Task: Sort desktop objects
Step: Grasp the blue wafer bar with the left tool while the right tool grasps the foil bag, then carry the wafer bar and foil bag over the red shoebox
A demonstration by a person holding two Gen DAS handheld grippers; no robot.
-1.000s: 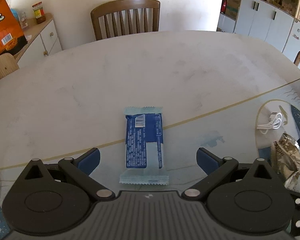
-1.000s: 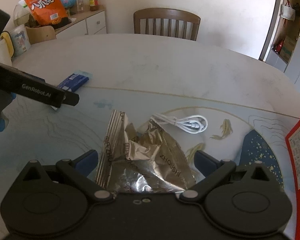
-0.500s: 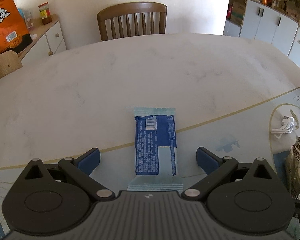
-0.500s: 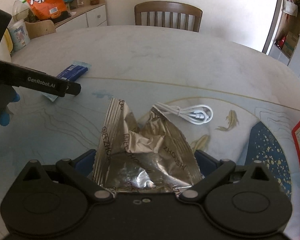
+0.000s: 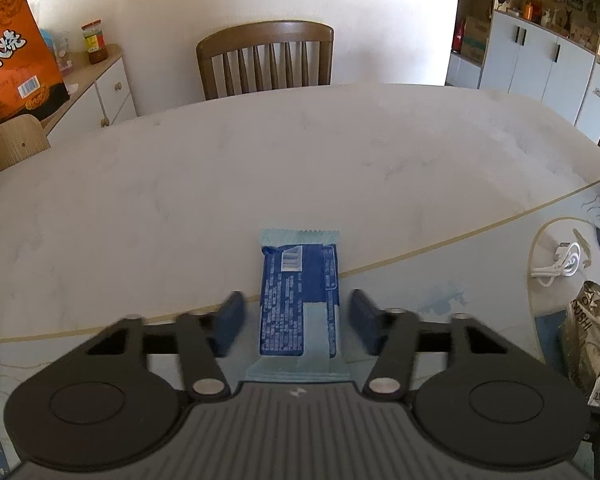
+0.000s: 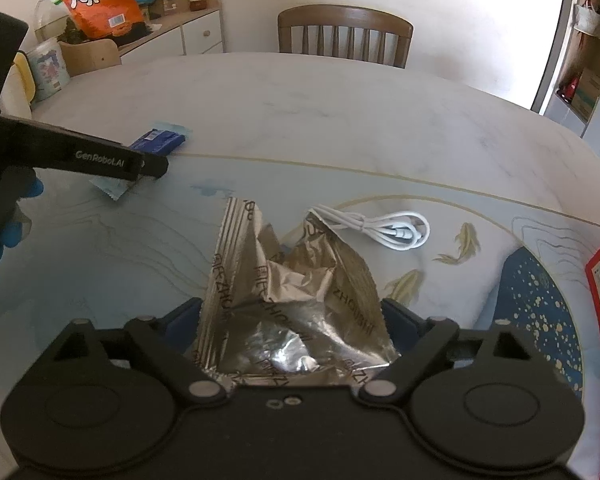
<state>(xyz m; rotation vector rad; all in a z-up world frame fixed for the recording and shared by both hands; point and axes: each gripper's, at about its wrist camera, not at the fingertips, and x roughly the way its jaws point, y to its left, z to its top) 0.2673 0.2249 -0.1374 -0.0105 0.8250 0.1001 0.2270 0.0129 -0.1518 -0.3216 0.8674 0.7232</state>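
The desk (image 5: 300, 160) is big and pale, with a picture mat on its near part. On the mat, the silver bag (image 6: 288, 300) lies at 12 o'clock from the right gripper (image 6: 292, 316), right between its fingers. This gripper is wide and closing, and its pads look just beside the bag's edges; I cannot tell if they touch. The bag's near end is hidden under the gripper. The blue snack bar (image 5: 300, 300) lies at 12 o'clock from the left gripper (image 5: 296, 320), its long side pointing straight away. This gripper is closing too, with small gaps on both sides. A white cable (image 6: 384, 228) lies past the bag at 1 o'clock.
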